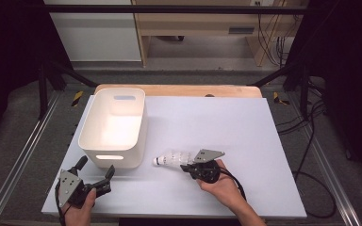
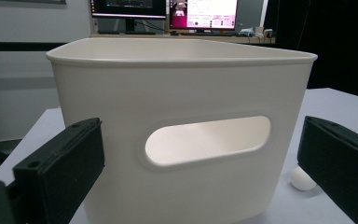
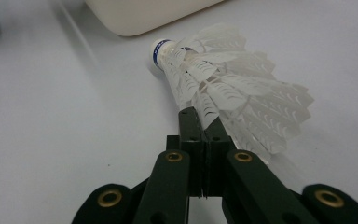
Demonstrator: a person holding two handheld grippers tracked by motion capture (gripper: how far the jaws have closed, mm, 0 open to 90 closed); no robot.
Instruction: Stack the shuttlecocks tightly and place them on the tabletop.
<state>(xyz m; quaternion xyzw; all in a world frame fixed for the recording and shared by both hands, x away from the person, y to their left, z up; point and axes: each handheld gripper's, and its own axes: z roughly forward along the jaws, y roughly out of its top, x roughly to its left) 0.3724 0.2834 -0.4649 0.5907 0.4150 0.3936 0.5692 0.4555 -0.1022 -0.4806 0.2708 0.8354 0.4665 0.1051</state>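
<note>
Now right gripper [image 1: 188,165] low, jaws pinching shuttlecock [image 1: 172,158] feathers.

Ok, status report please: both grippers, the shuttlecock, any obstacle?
Left gripper open, facing bin. Right gripper shut on shuttlecock feathers, lying on table. Nothing in the way.

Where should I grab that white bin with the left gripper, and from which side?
Take the white bin by its near wall at the handle slot, coming straight in from the person's side. The slot faces the open left gripper, so one finger could hook through while the other stays outside; the rounded wall elsewhere looks too wide.
</note>
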